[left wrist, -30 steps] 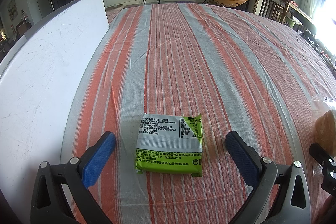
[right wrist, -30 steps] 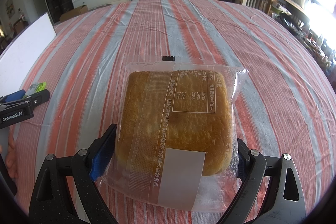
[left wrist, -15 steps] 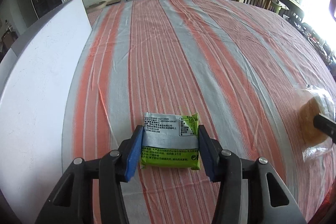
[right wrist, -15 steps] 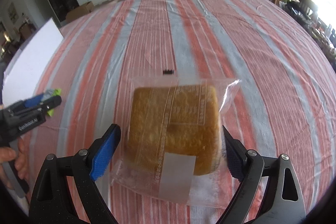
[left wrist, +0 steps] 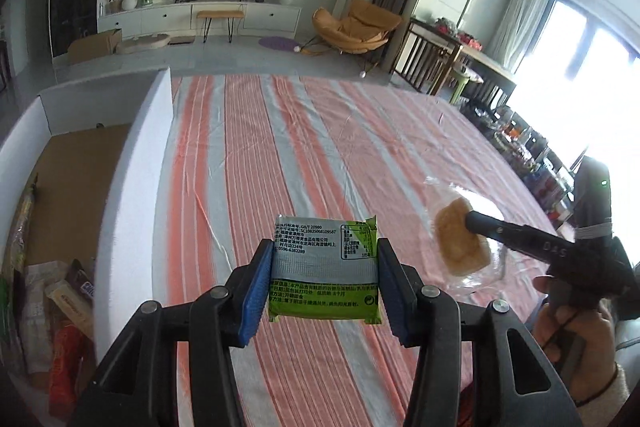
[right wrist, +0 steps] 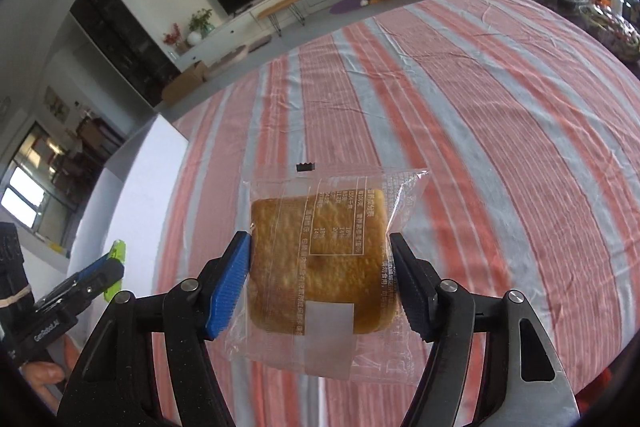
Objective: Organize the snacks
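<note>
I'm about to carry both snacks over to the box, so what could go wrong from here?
The right claw is closing on the soft cake in its clear wrapper; more squeeze could crush it, and the slick film may slip.

The left claw pinches the green snack packet only by its side edges, so it may tilt or drop.

The white box has a tall near wall; a low carry could knock a snack loose.

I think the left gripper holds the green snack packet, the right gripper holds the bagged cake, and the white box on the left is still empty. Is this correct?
Not quite. The white box is not empty: the left wrist view shows several snack packs lying in its near end. The rest stands: the left gripper holds the green snack packet, and the right gripper, its jaws closing, has the bagged cake between them.
</note>
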{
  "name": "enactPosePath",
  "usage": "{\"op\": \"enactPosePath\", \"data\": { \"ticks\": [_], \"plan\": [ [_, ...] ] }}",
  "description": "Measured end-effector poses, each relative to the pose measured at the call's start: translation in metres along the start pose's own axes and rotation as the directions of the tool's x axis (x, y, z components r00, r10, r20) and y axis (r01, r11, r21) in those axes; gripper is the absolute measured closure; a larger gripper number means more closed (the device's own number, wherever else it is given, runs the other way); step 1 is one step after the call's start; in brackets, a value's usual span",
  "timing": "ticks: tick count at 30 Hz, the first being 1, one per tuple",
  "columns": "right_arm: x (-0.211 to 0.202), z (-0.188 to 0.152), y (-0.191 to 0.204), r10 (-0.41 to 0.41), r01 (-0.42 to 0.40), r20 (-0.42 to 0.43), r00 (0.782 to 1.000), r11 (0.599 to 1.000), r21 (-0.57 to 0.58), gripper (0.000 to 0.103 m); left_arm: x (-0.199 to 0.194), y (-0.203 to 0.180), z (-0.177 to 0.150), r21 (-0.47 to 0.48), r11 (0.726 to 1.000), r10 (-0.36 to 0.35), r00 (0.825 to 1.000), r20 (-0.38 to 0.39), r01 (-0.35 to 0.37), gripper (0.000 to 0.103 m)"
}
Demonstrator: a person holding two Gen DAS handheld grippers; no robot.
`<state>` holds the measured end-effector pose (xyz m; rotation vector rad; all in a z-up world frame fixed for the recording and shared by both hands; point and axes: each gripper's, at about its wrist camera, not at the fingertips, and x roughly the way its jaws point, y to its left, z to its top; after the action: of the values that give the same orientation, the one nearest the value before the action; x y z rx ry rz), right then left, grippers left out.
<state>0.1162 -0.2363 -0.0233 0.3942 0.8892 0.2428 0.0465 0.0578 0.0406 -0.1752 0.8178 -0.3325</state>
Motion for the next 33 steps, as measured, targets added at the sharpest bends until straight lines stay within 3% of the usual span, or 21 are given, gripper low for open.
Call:
{"op": "enactPosePath", "data": {
  "ticks": [4, 7, 10, 12, 17, 19, 22, 24, 25, 28, 33],
  "plan": [
    [-0.01, 0.003, 0.04, 0.087, -0.087, 0.009, 0.996, 0.996, -0.015, 0.032, -0.06, 0.017, 0.008, -0.048, 0.998, -0.027, 0.997, 0.074, 0.031, 0.054],
    [-0.014, 0.005, 0.083, 0.174, -0.173, 0.002, 0.985, 0.984, -0.052, 0.032, -0.101, 0.038, 0.017, -0.068, 0.998, -0.001, 0.992, 0.129, 0.01, 0.053],
    [-0.019, 0.008, 0.136, 0.269, -0.269, -0.011, 0.963, 0.958, -0.103, 0.032, -0.133, 0.068, 0.022, -0.092, 0.994, 0.081, 0.982, 0.172, -0.066, 0.053],
    [-0.021, 0.008, 0.172, 0.327, -0.328, -0.028, 0.945, 0.935, -0.134, 0.032, -0.148, 0.092, 0.023, -0.107, 0.982, 0.172, 0.966, 0.195, -0.154, 0.053],
    [-0.005, 0.001, 0.266, 0.426, -0.447, -0.134, 0.895, 0.866, -0.224, 0.031, -0.157, 0.169, 0.01, -0.207, 0.918, 0.372, 0.915, 0.154, -0.339, 0.053],
    [0.009, -0.01, 0.298, 0.422, -0.455, -0.174, 0.89, 0.851, -0.264, 0.031, -0.153, 0.196, 0.0, -0.237, 0.885, 0.438, 0.89, 0.125, -0.401, 0.052],
    [0.039, -0.028, 0.331, 0.38, -0.428, -0.204, 0.902, 0.847, -0.316, 0.03, -0.139, 0.229, -0.018, -0.271, 0.829, 0.524, 0.849, 0.067, -0.49, 0.046],
    [0.064, -0.041, 0.34, 0.321, -0.387, -0.242, 0.916, 0.869, -0.308, 0.022, -0.131, 0.245, -0.029, -0.287, 0.799, 0.558, 0.83, 0.028, -0.528, 0.029],
    [0.074, -0.047, 0.341, 0.309, -0.384, -0.271, 0.912, 0.876, -0.291, 0.019, -0.127, 0.251, -0.033, -0.294, 0.787, 0.571, 0.821, 0.011, -0.543, 0.015],
    [0.086, -0.058, 0.339, 0.313, -0.404, -0.321, 0.894, 0.874, -0.272, 0.019, -0.122, 0.256, -0.042, -0.297, 0.771, 0.591, 0.806, 0.007, -0.563, 0.011],
    [0.074, -0.06, 0.331, 0.268, -0.35, -0.263, 0.927, 0.87, -0.348, 0.019, -0.114, 0.24, -0.04, -0.268, 0.753, 0.634, 0.772, 0.052, -0.601, 0.003]
  ]
}}
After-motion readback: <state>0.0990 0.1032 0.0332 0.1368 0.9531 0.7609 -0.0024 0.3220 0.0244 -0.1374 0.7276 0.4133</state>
